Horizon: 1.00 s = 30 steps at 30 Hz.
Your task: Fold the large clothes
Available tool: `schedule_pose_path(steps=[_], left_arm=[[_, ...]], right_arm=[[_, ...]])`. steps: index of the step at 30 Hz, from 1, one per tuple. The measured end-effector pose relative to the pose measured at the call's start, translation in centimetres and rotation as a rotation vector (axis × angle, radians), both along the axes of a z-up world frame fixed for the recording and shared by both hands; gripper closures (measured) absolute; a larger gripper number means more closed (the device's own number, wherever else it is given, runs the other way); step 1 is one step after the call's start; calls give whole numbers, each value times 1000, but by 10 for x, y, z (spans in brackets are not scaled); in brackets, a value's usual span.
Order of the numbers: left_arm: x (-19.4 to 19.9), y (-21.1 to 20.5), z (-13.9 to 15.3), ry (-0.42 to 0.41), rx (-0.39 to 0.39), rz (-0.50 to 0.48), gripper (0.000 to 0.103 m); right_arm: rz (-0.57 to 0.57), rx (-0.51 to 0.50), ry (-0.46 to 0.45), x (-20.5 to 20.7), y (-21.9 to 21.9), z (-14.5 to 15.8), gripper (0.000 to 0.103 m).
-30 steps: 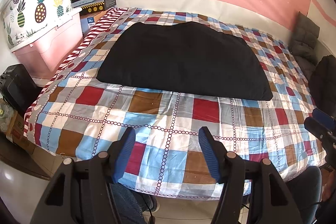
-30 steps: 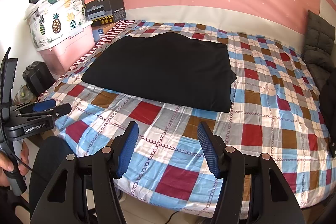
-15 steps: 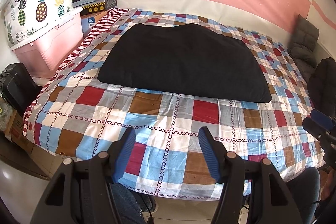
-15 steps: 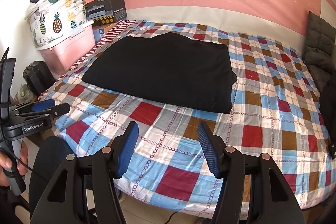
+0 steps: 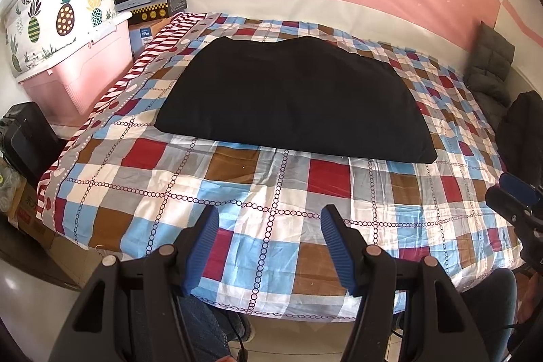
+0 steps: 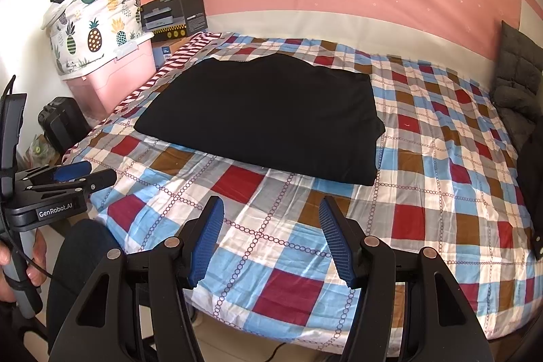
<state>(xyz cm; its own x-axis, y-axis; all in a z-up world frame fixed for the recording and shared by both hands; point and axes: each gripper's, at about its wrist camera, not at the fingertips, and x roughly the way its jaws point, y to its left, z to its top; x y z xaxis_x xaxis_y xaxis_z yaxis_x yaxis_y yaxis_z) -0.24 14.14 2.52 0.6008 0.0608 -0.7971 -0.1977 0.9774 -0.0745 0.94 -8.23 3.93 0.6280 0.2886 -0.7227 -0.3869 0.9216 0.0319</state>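
Note:
A large black garment (image 5: 295, 97) lies folded into a flat rectangle on the checked bedspread (image 5: 264, 192); it also shows in the right wrist view (image 6: 264, 117). My left gripper (image 5: 269, 223) is open and empty, held above the bed's near edge, well short of the garment. My right gripper (image 6: 271, 212) is open and empty, also above the near edge. The left gripper shows at the left of the right wrist view (image 6: 78, 175). The right gripper shows at the right edge of the left wrist view (image 5: 512, 195).
A pink storage box (image 6: 115, 77) with a pineapple-print bag (image 6: 95, 29) stands left of the bed, with a black carton (image 6: 176, 12) behind it. A grey padded jacket (image 6: 516, 80) lies at the bed's right. A black case (image 5: 23, 138) sits on the floor at left.
Both grippers have shifted only slightly; the view has drifted a little. The garment has not moved.

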Motion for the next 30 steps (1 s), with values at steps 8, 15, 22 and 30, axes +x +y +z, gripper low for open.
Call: schedule_pose_path(steps=[8, 15, 22, 30], left_arm=[[0, 1, -2, 13, 4, 19, 38], [0, -1, -2, 21, 13, 21, 38], [0, -4, -2, 24, 27, 19, 38], [1, -5, -2, 32, 15, 11, 38]], right_arm=[[4, 0, -1, 1, 0, 0, 44], [4, 0, 0, 1, 0, 0, 44], [2, 2, 2, 1, 0, 0, 44], [6, 1, -1, 1, -2, 0, 44]])
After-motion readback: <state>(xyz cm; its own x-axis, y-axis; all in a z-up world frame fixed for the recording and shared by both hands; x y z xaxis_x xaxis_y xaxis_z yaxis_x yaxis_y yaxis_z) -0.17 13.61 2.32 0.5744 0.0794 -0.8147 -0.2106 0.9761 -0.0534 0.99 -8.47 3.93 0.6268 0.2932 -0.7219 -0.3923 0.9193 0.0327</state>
